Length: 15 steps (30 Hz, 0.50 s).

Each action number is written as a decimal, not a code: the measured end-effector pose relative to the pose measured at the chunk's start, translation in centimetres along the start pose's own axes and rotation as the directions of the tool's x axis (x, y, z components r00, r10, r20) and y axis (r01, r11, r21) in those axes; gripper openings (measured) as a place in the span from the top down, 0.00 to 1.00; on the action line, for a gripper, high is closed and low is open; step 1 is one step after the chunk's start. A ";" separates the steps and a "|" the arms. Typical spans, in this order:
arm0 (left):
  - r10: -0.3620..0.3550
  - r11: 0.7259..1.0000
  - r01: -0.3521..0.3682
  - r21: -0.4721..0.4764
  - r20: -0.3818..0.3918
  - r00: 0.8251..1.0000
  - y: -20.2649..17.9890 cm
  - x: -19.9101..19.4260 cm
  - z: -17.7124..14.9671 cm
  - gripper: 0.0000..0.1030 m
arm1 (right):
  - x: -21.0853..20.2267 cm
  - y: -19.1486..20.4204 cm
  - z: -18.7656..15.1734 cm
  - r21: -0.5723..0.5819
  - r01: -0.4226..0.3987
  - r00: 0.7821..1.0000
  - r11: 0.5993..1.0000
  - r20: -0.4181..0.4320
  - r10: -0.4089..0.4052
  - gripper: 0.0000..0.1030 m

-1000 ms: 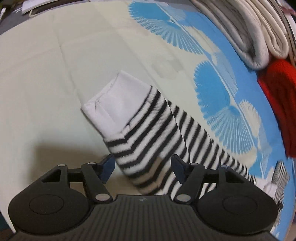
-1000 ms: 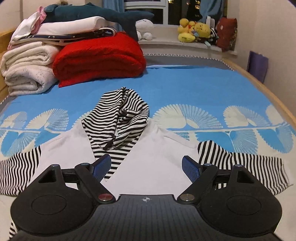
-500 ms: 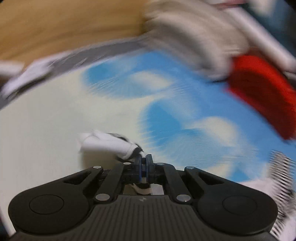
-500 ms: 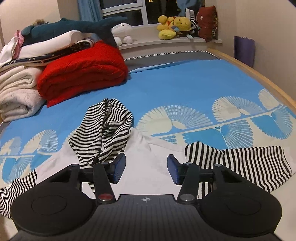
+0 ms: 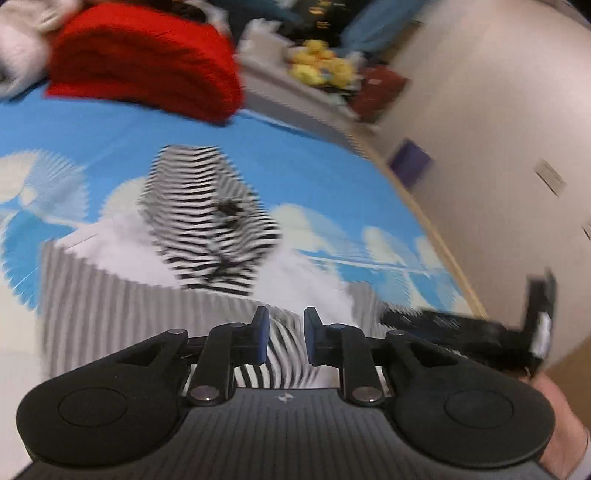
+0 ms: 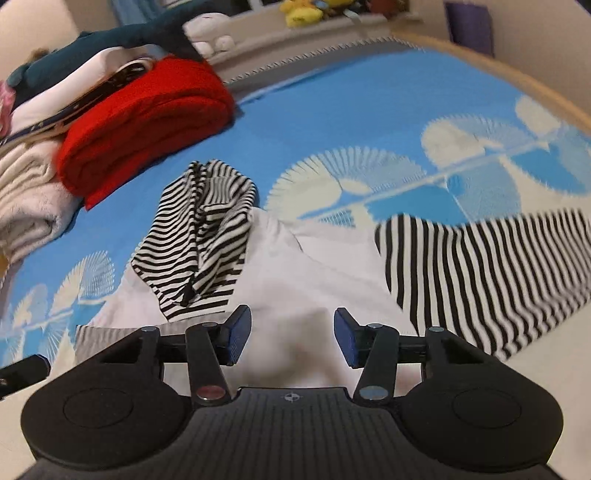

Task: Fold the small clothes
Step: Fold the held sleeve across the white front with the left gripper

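Observation:
A small white hooded top with black-and-white striped hood and striped sleeves lies flat on the blue bedspread. Its right sleeve stretches out to the right. In the blurred left wrist view my left gripper has its jaws partly apart, with the striped left sleeve lying between and under them over the top's body; the hood lies beyond. My right gripper is open and empty just above the white body, near its lower edge. Its black body shows at right in the left wrist view.
A folded red blanket and a stack of white blankets with a dark plush shark sit at the far left. Yellow plush toys line the window sill. The wooden bed edge runs along the right.
My left gripper shut on the striped left sleeve, swung it right over the top's body, and its jaws have now parted. My right gripper has stayed open and turned slightly right.

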<state>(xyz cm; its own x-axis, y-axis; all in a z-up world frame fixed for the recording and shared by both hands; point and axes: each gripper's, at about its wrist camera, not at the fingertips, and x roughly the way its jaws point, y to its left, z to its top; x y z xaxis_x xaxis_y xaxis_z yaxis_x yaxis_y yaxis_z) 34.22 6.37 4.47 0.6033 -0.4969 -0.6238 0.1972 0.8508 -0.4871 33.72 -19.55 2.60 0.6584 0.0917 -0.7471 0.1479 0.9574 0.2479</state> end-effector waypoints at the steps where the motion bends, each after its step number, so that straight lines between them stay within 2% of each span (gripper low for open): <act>1: 0.046 0.998 -0.046 -0.030 -0.010 0.999 1.0 0.3 0.4 0.79 | 0.3 -0.3 -0.1 0.018 0.000 1.000 1.000 -0.010 0.001 0.49; 3: 0.189 0.980 -0.190 -0.050 -0.030 0.982 3.6 0.9 1.0 0.79 | 1.4 -1.0 -0.3 0.059 0.002 0.999 0.998 -0.044 0.001 0.49; 5: 0.317 0.946 -0.320 -0.045 -0.062 0.946 5.3 1.6 1.2 0.79 | 2.8 -1.9 -0.8 0.125 -0.009 0.996 0.992 -0.087 0.020 0.49; 6: 0.358 0.931 -0.363 -0.049 -0.085 0.930 6.0 1.8 1.1 0.79 | 3.6 -2.4 -1.1 0.149 -0.003 0.994 0.989 -0.105 0.019 0.49; 8: 0.389 0.914 -0.398 -0.079 -0.110 0.915 7.7 1.2 1.0 0.79 | 5.4 -3.2 -1.9 0.203 0.041 0.987 0.978 -0.159 -0.008 0.48; 10: 0.382 0.912 -0.395 -0.106 -0.126 0.915 8.9 1.2 1.3 0.77 | 6.9 -3.7 -2.7 0.226 0.043 0.983 0.973 -0.181 -0.001 0.50; 11: 0.382 0.912 -0.396 -0.106 -0.129 0.915 9.2 1.2 1.4 0.74 | 7.6 -3.7 -3.0 0.228 0.070 0.979 0.971 -0.202 -0.024 0.50; 14: 0.404 0.905 -0.417 -0.084 -0.137 0.904 9.2 1.0 1.0 0.71 | 9.6 -4.0 -4.0 0.263 0.069 0.969 0.962 -0.247 -0.002 0.59; 15: 0.411 0.902 -0.425 -0.081 -0.143 0.900 9.3 1.1 0.9 0.71 | 10.1 -4.0 -4.3 0.266 0.078 0.964 0.961 -0.265 -0.005 0.68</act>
<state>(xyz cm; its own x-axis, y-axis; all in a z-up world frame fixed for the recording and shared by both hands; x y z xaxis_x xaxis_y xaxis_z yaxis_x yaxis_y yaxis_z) 37.38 13.88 -0.14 0.5134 -0.1220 -0.8495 -0.1407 0.9645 -0.2235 36.63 -21.29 -8.58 0.4387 0.1564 -0.8849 0.3892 0.8545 0.3440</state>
